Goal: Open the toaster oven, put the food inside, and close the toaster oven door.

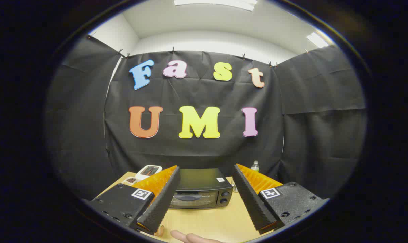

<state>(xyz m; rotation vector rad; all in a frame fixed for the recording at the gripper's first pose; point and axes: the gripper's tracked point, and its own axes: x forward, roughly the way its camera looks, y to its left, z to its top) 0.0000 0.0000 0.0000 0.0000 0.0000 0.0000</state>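
A black toaster oven (pixel 199 190) stands on the wooden table (pixel 210 221), its glass door shut and two knobs on its right side. It sits beyond my gripper (pixel 207 227), between the two fingers as seen from here. The gripper is open, with its ribbed black fingers (pixel 161 202) spread wide and nothing between them. A person's hand (pixel 190 237) lies on the table just below the fingertips. Something small and tan (pixel 159 231) shows by the left fingertip; I cannot tell what it is.
A white device (pixel 148 171) and a small dish (pixel 130 180) sit at the table's back left, partly behind the left finger. A clear plastic bottle (pixel 255 166) stands behind the right finger. Black cloth walls close in the table.
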